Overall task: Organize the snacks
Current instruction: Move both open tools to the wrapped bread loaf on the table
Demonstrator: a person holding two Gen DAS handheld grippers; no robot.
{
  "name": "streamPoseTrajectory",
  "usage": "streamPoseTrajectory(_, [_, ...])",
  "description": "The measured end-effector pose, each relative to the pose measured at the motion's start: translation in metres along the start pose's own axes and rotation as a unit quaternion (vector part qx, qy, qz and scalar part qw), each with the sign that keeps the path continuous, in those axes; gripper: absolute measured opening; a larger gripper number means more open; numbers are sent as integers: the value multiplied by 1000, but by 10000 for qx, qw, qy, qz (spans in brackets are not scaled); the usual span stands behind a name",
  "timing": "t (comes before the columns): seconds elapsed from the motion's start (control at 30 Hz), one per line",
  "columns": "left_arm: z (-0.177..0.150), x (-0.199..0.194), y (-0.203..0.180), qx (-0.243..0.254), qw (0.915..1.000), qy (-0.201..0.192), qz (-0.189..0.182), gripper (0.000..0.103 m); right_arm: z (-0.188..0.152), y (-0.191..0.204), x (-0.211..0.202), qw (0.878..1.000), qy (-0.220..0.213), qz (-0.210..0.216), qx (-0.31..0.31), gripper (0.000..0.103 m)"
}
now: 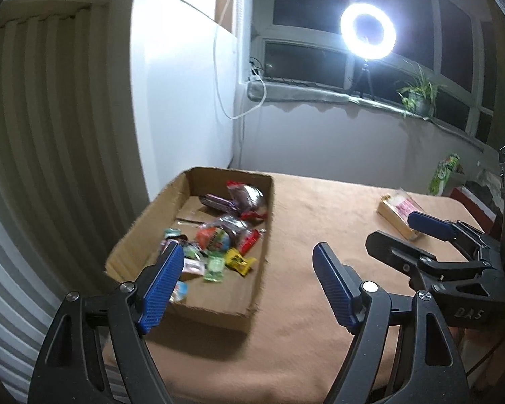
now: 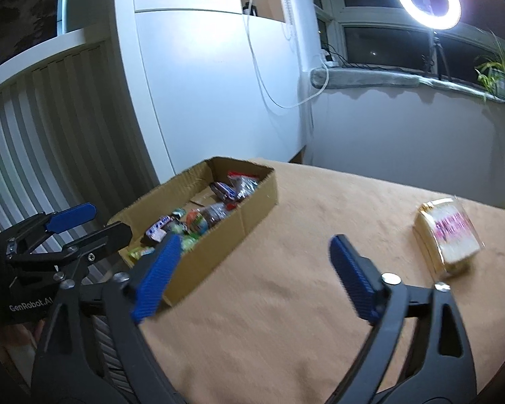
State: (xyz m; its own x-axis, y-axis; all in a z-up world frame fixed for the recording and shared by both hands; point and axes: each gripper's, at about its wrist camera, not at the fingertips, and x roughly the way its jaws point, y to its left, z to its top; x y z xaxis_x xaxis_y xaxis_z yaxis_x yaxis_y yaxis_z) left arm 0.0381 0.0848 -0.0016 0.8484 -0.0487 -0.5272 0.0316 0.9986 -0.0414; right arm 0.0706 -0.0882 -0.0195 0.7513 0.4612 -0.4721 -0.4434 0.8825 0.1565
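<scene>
A shallow cardboard box (image 1: 257, 235) sits at the left of the tan-covered table and holds several wrapped snacks (image 1: 219, 239). It also shows in the right wrist view (image 2: 252, 208). A gold packet with pink print (image 2: 449, 235) lies alone on the cloth at the right; it also shows in the left wrist view (image 1: 399, 210). My left gripper (image 1: 249, 262) is open and empty above the box's near right edge. My right gripper (image 2: 256, 252) is open and empty above the cloth between box and gold packet. Each gripper shows in the other's view (image 1: 400, 232) (image 2: 94, 222).
The tan table cloth (image 1: 320, 208) runs to a white wall and cabinet behind the box. A ring light (image 1: 368, 31) and a potted plant (image 1: 417, 96) stand on the windowsill. A green carton (image 1: 444, 173) stands beyond the table's far right corner.
</scene>
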Motion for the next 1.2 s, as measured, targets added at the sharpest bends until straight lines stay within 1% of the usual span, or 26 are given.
streamPoseTrajectory(0.2, [-7,0,-20,165,9997,129,-110,79,-19,-18,-10,9998,75,-116,162,97])
streamPoseTrajectory(0.43, [-7,3,-41,293,9992,195,-194,79,-24,-42,-19,9991,-12,-198,365,97])
streamPoseTrajectory(0.67, [-5,20,-67,288,9977,339,-520,79,-33,-78,-25,9970,-30,-372,679,97])
streamPoseTrajectory(0.8, [3,46,-89,323,9951,534,-761,79,-41,-110,-27,9930,-5,-580,1025,97])
streamPoseTrajectory(1.03, [30,106,-132,461,9854,706,-1476,79,-58,-170,-30,9825,158,-1085,1502,97])
streamPoseTrajectory(1.13, [44,133,-149,578,9845,750,-1477,79,-64,-190,-31,9787,228,-1135,1694,97])
streamPoseTrajectory(1.2, [54,153,-160,654,9808,805,-1652,79,-67,-201,-28,9761,276,-1147,1828,97])
